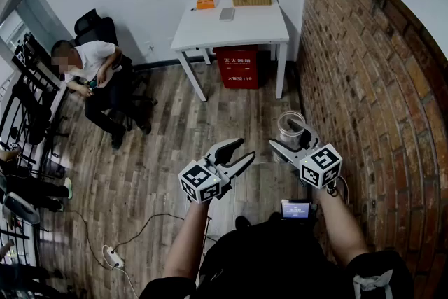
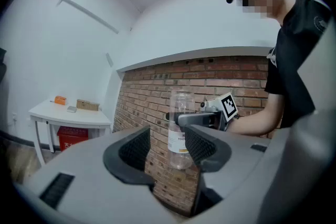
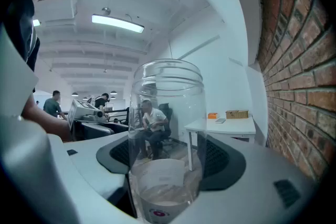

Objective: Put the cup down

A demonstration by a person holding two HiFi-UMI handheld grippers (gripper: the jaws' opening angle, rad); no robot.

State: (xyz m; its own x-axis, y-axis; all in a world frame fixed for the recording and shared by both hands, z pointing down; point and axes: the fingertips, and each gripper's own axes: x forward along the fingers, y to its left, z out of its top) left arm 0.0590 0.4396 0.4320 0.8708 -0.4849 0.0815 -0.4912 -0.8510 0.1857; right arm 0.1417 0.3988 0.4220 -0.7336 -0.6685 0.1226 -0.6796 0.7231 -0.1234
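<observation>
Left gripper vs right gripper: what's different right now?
The right gripper is closed on a clear cup, held upright; the left gripper is open and empty. The right gripper is nearer the brick wall; the left gripper is farther from it. Both are in the air above the wood floor.

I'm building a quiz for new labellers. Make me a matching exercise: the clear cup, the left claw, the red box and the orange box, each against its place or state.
Things:
1. clear cup
2. left claw
3. red box
4. orange box

Places or states:
a. under the white table
b. open, holding nothing
c. on top of the white table
d. gripped by the right claw

Pairs: 1-d, 2-b, 3-a, 4-c
</observation>
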